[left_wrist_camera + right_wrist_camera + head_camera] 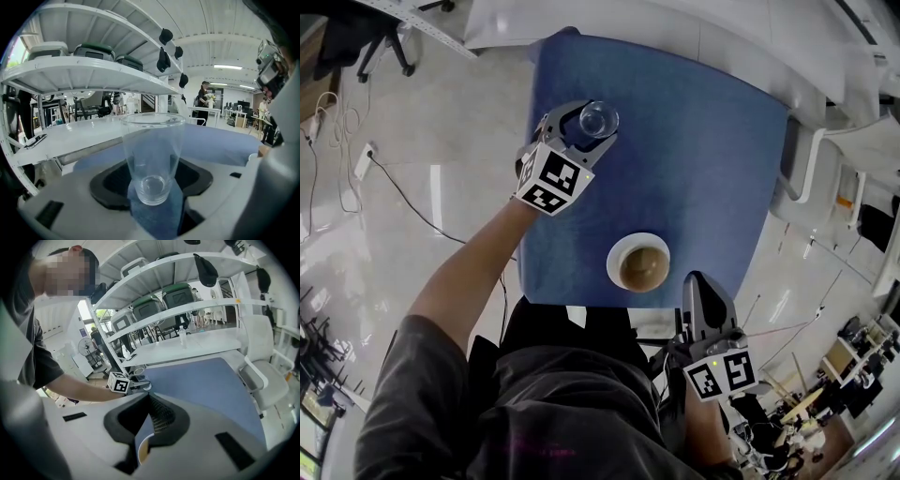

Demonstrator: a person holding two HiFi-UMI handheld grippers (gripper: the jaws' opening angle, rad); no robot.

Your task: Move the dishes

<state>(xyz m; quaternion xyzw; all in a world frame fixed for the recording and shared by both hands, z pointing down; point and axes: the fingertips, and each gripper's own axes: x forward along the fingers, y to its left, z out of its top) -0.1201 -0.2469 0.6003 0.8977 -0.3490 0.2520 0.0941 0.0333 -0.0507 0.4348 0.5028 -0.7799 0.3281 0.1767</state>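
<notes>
**Glass framed on the left, cup just off the right gripper's nose**

At the far-left part of the blue table (703,159), the left gripper (596,124) has its jaws spread wide with a clear drinking glass (152,150) standing between them. The glass is upright and empty, with its long axis vertical and its base on the blue surface. In the left gripper view, blue shows on either side of the base and the pads do not visibly press on the glass, so this looks like a bracket rather than a pinch. Closing the jaws straight inward appears to be all the grasp needs.

Toward the near edge sits a white cup (638,262) holding brown liquid, well apart from the glass.

The right gripper (700,281) is just beside the cup. In the head view the cup lies ahead of its tip and to the left. The jaws are pressed together at the tips with nothing between them. In the right gripper view, only a sliver of the cup's rim shows low through the slit. This hand is the nearer one to the cup, but it would have to open and swing left to take it.
</notes>
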